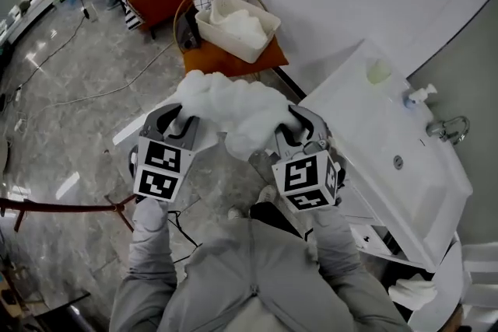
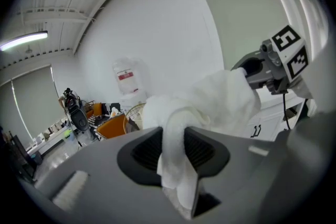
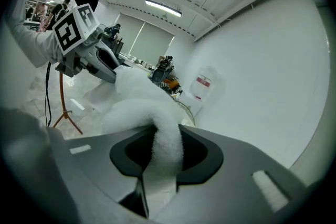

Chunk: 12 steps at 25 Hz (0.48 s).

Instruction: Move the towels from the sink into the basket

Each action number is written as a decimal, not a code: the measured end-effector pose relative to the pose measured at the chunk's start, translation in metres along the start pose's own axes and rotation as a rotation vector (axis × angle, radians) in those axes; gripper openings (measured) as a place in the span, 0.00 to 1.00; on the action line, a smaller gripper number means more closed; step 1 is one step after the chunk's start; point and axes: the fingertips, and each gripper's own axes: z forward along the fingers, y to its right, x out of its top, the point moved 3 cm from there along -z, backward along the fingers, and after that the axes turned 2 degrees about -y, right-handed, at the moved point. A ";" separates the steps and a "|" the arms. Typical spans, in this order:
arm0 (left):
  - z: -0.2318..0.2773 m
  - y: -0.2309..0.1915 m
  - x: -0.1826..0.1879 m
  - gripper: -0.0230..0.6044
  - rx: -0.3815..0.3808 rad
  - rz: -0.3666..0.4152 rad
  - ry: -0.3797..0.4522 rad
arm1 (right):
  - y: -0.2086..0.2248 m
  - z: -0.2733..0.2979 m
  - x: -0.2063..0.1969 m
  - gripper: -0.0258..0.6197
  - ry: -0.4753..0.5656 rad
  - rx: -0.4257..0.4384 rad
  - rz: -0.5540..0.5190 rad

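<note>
A bunched white towel (image 1: 229, 106) hangs in the air between my two grippers, over the floor left of the sink (image 1: 389, 144). My left gripper (image 1: 187, 123) is shut on its left end, and the cloth (image 2: 176, 155) is pinched between the jaws. My right gripper (image 1: 289, 128) is shut on the right end, where a thick fold (image 3: 165, 152) runs down through the jaws. The white basket (image 1: 236, 27) stands beyond the towel on an orange seat, with white cloth inside. The sink basin itself is hidden from the head view.
A round wire basket (image 1: 191, 12) stands behind the white one. A soap dispenser (image 1: 418, 96) and a tap (image 1: 447, 127) sit on the sink counter. A cable (image 1: 93, 93) lies on the marble floor at left, and a rust-coloured stand (image 1: 70, 206) is at lower left.
</note>
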 end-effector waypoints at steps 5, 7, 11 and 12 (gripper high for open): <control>-0.001 -0.043 -0.019 0.31 0.056 -0.046 -0.021 | -0.019 0.042 0.030 0.20 0.030 0.065 -0.040; 0.001 -0.059 -0.024 0.31 0.074 -0.055 -0.024 | -0.024 0.059 0.040 0.20 0.041 0.085 -0.048; 0.018 -0.090 -0.024 0.31 0.094 -0.073 -0.030 | -0.023 0.096 0.057 0.20 0.053 0.115 -0.061; 0.024 -0.097 -0.023 0.31 0.095 -0.074 -0.032 | -0.020 0.106 0.061 0.20 0.053 0.120 -0.062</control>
